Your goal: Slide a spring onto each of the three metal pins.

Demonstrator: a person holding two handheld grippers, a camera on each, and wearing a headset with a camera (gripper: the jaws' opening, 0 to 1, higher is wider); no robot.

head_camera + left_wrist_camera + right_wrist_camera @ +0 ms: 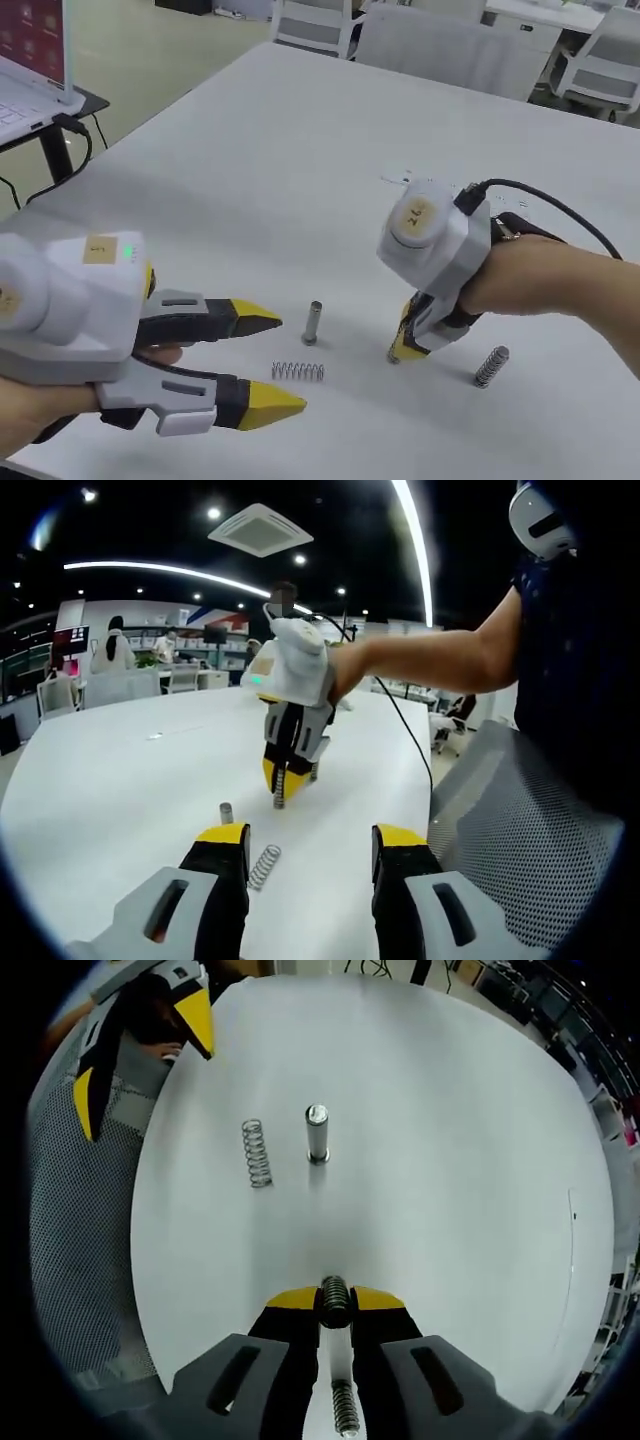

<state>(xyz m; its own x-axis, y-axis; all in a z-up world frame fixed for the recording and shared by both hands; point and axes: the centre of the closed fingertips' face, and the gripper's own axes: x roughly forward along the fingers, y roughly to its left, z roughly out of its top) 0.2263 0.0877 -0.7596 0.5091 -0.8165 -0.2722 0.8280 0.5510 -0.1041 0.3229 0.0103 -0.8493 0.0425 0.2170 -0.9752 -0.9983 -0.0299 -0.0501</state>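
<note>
The right gripper point(405, 345) is closed on a spring point(335, 1296), tips down at the table point(250, 180). The left gripper point(312, 838) is held wide open and empty. A loose spring point(298, 371) lies just beside the upright pin point(313, 322); a third spring point(490, 366) lies near the right gripper. The springs are judged light, compliant and prone to rolling. Each should be pinched lightly at mid-length, with the ends left free.

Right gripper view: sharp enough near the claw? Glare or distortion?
Right gripper view: coiled steel spring in the right claw reads sharp; upright silver metal pin glints on top; fisheye bows the white table edge. Head view: soft, faint shadows.
</note>
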